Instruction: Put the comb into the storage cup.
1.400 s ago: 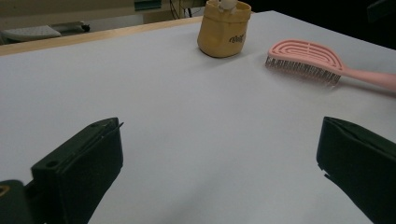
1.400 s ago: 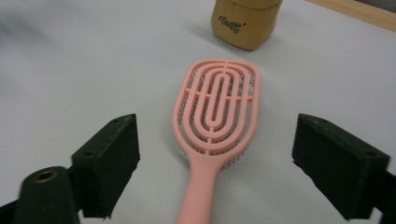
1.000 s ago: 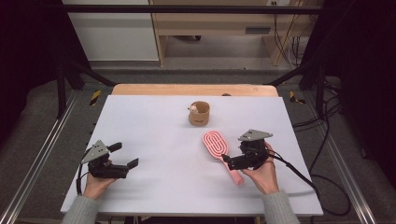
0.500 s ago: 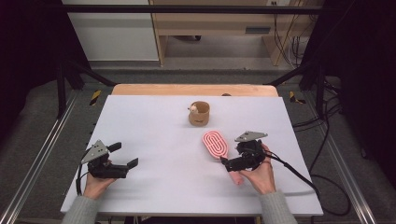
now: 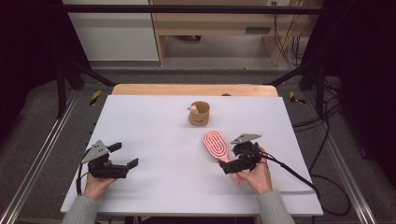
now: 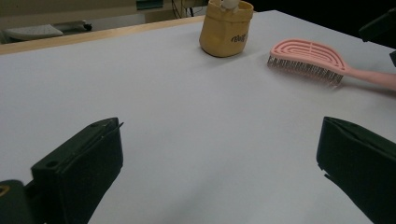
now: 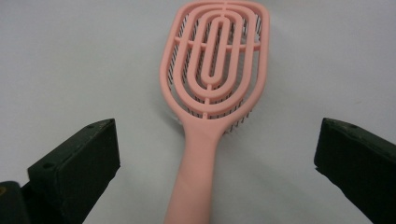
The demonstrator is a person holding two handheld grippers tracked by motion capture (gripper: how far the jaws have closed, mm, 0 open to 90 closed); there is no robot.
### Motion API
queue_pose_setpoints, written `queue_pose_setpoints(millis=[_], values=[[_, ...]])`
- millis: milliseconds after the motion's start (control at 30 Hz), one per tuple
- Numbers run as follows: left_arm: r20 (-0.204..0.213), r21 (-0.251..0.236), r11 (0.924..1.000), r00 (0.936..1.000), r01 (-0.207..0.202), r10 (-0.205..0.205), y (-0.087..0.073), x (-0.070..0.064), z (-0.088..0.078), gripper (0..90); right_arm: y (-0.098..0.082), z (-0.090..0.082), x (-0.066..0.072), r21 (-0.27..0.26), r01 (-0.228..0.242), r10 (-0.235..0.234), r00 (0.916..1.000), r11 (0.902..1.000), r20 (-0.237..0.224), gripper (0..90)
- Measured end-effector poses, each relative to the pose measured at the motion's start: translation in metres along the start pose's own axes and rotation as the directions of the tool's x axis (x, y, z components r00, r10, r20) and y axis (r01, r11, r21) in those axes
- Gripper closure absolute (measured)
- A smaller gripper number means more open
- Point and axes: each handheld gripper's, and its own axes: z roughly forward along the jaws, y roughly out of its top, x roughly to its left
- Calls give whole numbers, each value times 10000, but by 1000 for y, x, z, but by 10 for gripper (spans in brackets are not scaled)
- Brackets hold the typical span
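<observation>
**Right gripper over the brush handle, jaws wide**

Right gripper (image 5: pixel 235 164) sits at about 4 o'clock on the table (image 5: pixel 154 121), jaws spread wide with the pink brush (image 5: pixel 216 145) handle running between them, not clamped. In the right gripper view the brush (image 7: pixel 215 79) lies bristles down, its vented head toward 12 o'clock and the handle coming back toward the camera. Left gripper (image 5: pixel 124 156) rests at about 8 o'clock, well apart from the brush, jaws likewise spread and holding nothing.

A tan cup (image 5: pixel 199 113) stands upright just past the table's centre toward 12 o'clock, near the brush head but not touching it; something small and pale sits at its rim.

The tabletop is a plain, matte white sheet, with a strip of bare wood (image 5: pixel 194 89) showing along its far edge. Grey floor surrounds it. Metal rails (image 5: pixel 37 163) run down both sides, black frame legs (image 5: pixel 63 84) angle out at the far corners, and cables (image 5: pixel 327 121) trail across the floor at 3 o'clock. A wooden bench and a white panel stand beyond at 12 o'clock.
</observation>
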Motion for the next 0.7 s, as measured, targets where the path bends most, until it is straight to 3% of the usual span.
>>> queue_pose_setpoints(millis=[400,700], values=[[6,20,10000,10000,-8,8,0,0,0,3,-1,17,1,608,-15,16,10000,9981,-27,49],[13,41,10000,10000,-13,13,0,0,1,3,-3,24,1,1038,-196,187,9998,9944,95,136]])
